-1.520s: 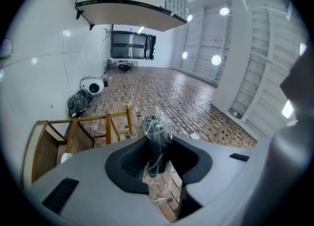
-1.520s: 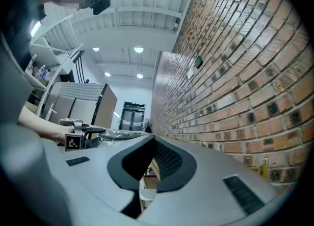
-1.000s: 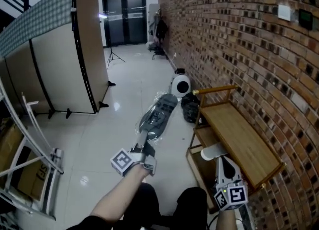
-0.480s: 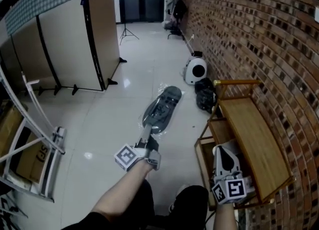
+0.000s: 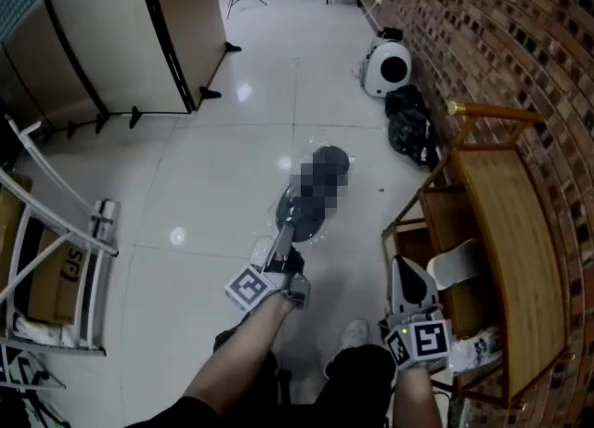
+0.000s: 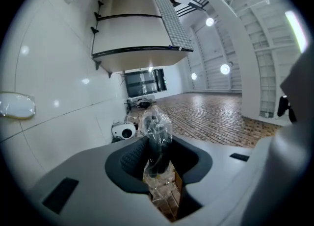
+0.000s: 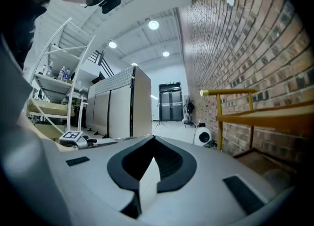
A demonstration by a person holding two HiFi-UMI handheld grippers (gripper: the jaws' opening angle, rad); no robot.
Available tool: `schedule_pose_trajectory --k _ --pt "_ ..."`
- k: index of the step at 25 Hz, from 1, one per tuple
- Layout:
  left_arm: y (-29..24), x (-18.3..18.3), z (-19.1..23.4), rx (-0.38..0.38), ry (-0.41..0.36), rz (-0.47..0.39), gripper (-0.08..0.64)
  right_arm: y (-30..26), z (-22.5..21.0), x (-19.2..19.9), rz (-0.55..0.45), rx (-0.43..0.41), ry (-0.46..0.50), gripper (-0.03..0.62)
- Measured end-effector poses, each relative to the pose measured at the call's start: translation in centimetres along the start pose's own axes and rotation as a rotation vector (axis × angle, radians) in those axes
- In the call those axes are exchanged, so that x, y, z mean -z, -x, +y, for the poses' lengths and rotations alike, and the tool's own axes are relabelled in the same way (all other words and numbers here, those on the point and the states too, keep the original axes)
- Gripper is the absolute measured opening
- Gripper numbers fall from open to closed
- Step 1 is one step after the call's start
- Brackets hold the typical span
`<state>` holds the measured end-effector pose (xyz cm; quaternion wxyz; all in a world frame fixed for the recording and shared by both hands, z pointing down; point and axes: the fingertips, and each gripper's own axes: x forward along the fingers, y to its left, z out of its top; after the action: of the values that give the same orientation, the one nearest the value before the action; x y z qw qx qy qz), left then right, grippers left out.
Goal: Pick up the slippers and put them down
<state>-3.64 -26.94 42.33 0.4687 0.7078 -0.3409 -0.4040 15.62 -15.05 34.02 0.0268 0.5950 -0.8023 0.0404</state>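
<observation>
Dark slipper in clear plastic bag (image 5: pixel 302 217): frame centre, above the tiled floor (image 5: pixel 213 175); near end pinched by left gripper (image 5: pixel 286 236), jaws narrowly apart on it. White slipper (image 5: pixel 457 264): 4 o'clock, at the wooden rack (image 5: pixel 506 203)'s lower level; clamped edge-on in right gripper (image 5: pixel 406 273).

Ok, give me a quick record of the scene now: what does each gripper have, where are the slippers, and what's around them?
left gripper: shut on dark slipper, which is in a clear plastic bag
right gripper: shut on white slipper
dark slipper: held out over tiled floor; floor contact unclear
white slipper: at the lower shelf of wooden rack
rack: against brick wall
beyond rack: black bag, white round device
</observation>
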Motion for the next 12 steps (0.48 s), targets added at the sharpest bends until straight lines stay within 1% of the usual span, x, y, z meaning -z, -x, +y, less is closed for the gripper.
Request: schedule_pose_trajectory --k 3,5,8,9,10,12 --pt "-0.3 0.5 5.1 -0.060 0.011 -0.017 0.110 -3.3 0.2 3.0 0.025 -0.006 -0.063 0.003" --pt "0.0 1.0 8.5 -0.113 0.001 -0.016 0.110 -5.3 0.4 4.9 0.049 -0.021 -0.061 0.003" --pt "1.6 2.4 14.4 -0.296 -0.072 0.044 0.110 -7.8 0.0 7.4 0.095 -0.042 -0.031 0.003" --pt "1.8 2.9 15.9 -0.330 -0.071 0.056 0.110 -8.5 -0.3 8.2 0.107 -0.041 -0.030 0.003" --pt "1.7 3.3 16.9 -0.328 -0.045 0.049 0.110 -9.2 -0.5 9.1 0.116 -0.037 -0.037 0.003" --pt "0.8 4.0 18.0 -0.247 0.077 -0.024 0.109 -10.2 -0.7 10.8 0.136 -0.033 -0.069 0.003"
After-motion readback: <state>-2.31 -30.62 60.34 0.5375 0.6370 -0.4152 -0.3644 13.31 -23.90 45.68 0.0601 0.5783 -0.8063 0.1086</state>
